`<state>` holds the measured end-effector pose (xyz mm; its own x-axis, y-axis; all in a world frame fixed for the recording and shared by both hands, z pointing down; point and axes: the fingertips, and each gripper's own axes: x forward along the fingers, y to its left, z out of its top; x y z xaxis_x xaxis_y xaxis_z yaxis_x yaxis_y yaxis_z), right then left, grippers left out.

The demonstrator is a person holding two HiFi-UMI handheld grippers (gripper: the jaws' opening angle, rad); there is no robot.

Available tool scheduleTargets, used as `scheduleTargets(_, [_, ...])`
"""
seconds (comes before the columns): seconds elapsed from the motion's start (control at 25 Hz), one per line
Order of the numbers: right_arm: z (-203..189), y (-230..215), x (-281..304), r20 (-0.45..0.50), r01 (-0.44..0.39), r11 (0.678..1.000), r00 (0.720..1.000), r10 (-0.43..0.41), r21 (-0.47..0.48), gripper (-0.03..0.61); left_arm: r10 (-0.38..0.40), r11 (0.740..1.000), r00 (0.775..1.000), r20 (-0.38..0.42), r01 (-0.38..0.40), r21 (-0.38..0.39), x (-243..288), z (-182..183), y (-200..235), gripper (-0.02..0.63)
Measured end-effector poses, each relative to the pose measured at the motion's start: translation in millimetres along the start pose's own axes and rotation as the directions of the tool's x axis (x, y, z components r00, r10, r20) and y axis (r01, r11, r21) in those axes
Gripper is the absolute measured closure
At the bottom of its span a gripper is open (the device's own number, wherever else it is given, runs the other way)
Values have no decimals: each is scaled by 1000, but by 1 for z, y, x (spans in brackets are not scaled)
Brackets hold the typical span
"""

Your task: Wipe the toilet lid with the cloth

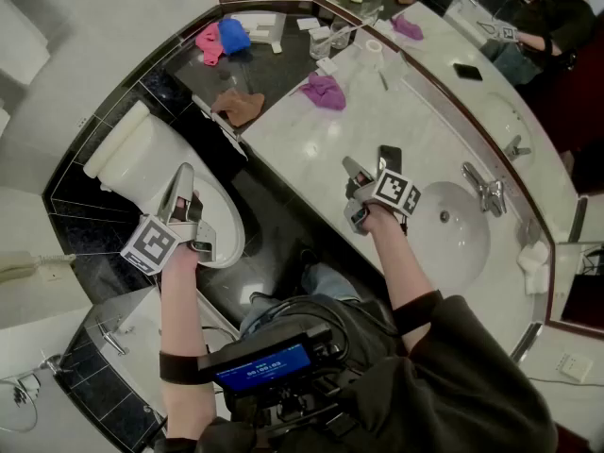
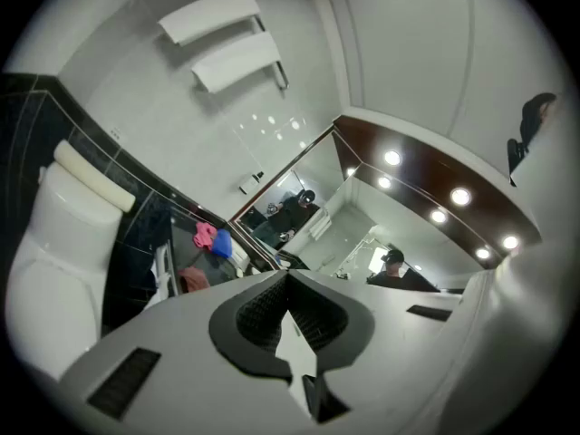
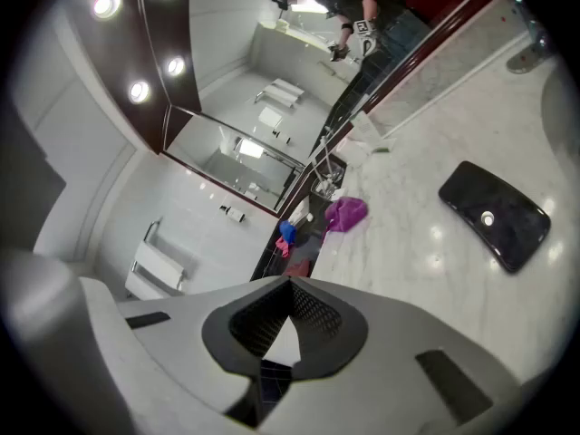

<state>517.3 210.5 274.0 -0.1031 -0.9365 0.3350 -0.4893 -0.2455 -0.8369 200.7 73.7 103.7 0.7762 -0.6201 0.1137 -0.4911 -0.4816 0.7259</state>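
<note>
At the L gripper [image 2: 288, 277], jaws are together, pads meeting tip to tip, w/ nothing between them. At the R gripper [image 3: 290, 284], same: jaws closed, empty.

Head view: L gripper sits over the near part of the white toilet lid [image 1: 151, 168], which is shut; contact w/ lid can't be told. Toilet is at scene left, its tank [image 1: 115, 142] against the dark tiled wall [image 1: 71, 225].

R gripper hangs above the marble counter [image 1: 302, 144] at centre-right, pointing to the far left. A black phone [image 1: 390, 156] lies just beside it, flat on the counter. Sink basin [image 1: 455, 229] and tap [image 1: 486, 190] are to the right of the gripper.

The purple cloth [image 1: 324, 91] lies crumpled on the counter's far part, well apart from both grippers and from the toilet. A brown cloth [image 1: 238, 108] lies on the dark ledge [image 1: 179, 74] left of it; a pink cloth [image 1: 208, 41] and a blue cloth [image 1: 233, 35] lie farther back, touching.
</note>
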Motion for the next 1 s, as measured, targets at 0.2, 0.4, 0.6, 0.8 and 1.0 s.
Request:
scheduleTargets(0.2, [-23,47,34,-78,-48,987,996,36,-152,560,88,993,996,21,-89,75,-30,18,30,612])
scheduleTargets(0.4, [-63,116,81,-224,-181,931,968,113,-316,560,199,970,976,86,-209,121,-79,43,62,612])
scheduleTargets(0.6, [-123,188,120,-372,-337,815,914,162,-471,560,363,909,920,148,-384,161,-143,62,102,612])
scheduleTargets(0.8, [-188,245,144,-487,-462,644,859,156,-610,560,511,806,838,190,-544,235,-207,75,133,612])
scheduleTargets(1.0, [-246,289,153,-562,-549,481,816,134,-683,560,662,607,707,246,-700,376,-269,83,159,612])
